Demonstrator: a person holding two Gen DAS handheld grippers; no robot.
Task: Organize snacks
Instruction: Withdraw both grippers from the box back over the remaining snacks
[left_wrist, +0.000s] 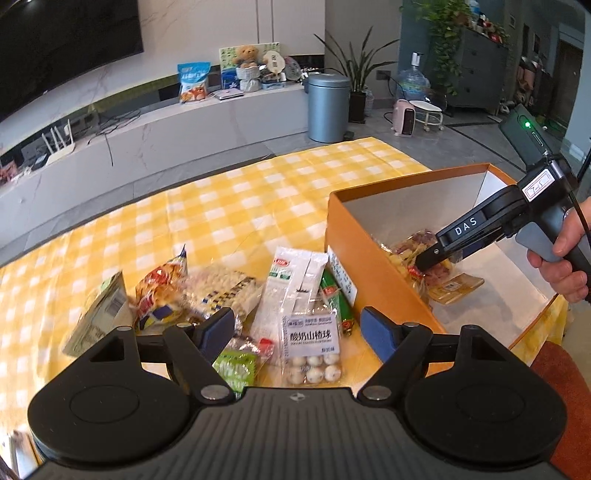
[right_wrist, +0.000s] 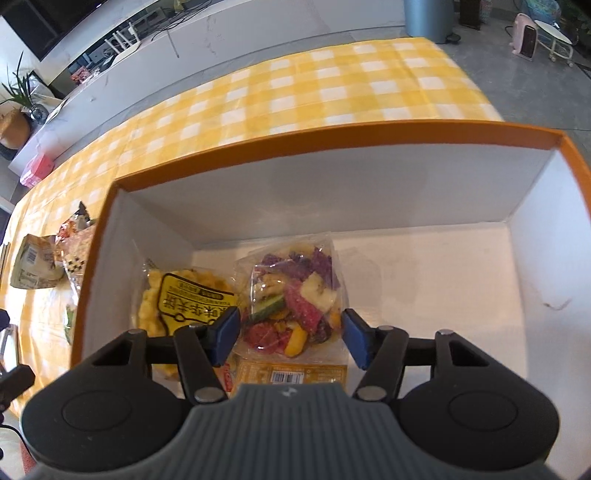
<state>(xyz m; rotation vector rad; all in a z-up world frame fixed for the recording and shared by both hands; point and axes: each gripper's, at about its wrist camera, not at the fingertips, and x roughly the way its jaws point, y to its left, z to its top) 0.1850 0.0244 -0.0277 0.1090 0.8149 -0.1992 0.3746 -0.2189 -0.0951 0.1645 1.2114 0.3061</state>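
Observation:
My left gripper (left_wrist: 297, 330) hangs open over a pile of loose snacks on the yellow check cloth. Straight ahead of its pads lies a clear pack of white hawthorn balls (left_wrist: 314, 347), with a long white pack (left_wrist: 295, 280) and a green sausage stick (left_wrist: 336, 299) behind it. My right gripper (right_wrist: 290, 334) reaches down into the orange box (right_wrist: 332, 136). Its blue pads meet the two sides of a clear bag of mixed fruit chips (right_wrist: 295, 291). That bag rests on a yellow barcoded packet (right_wrist: 291, 373), beside a yellow-labelled rice cracker (right_wrist: 184, 299). The right gripper (left_wrist: 432, 260) also shows in the left wrist view.
More packs lie at the pile's left: a checked noodle-like pack (left_wrist: 221, 291), a red and yellow bag (left_wrist: 159, 291), a green packet (left_wrist: 99, 314). The box's right half shows bare white floor (right_wrist: 443, 288). A person's hand (left_wrist: 561, 266) holds the right gripper. A grey bin (left_wrist: 328, 107) stands beyond the table.

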